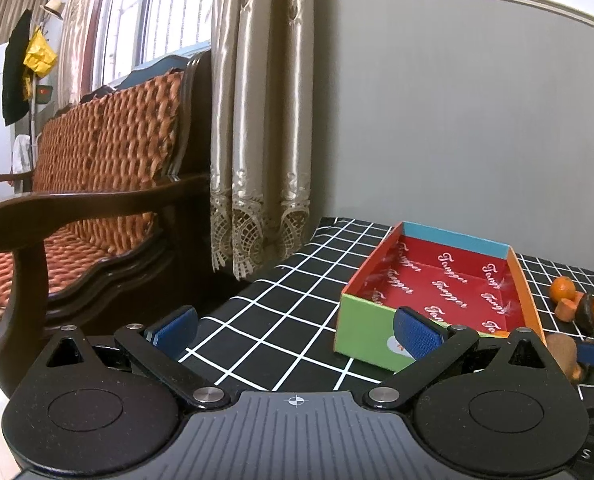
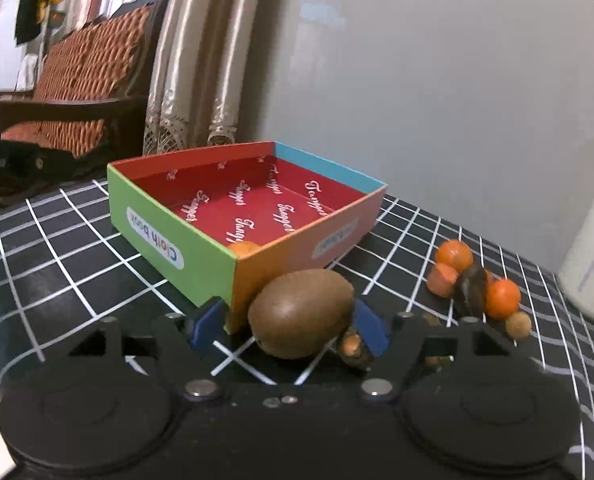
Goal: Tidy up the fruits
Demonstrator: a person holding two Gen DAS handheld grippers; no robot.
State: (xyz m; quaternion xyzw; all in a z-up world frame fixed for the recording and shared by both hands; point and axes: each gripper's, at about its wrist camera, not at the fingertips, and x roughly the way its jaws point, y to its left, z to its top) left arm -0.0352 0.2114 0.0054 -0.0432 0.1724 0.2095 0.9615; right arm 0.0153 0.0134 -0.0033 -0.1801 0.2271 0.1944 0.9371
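Brown kiwi [image 2: 303,312] sits between the right gripper [image 2: 291,330]'s wide-spread fingers, not pinched, right against the box [image 2: 173,236] corner. Left gripper [image 1: 297,330] gapes wide, holding nothing. Farther right: oranges [image 2: 455,256], then a white bottle [image 2: 591,256].

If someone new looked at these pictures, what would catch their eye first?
Probably the bright box with its red printed lining, sitting on the black-and-white checked cloth. Next, the brown kiwi between the open fingers of the right gripper, just outside the box's near corner, and the small cluster of orange fruits to its right.
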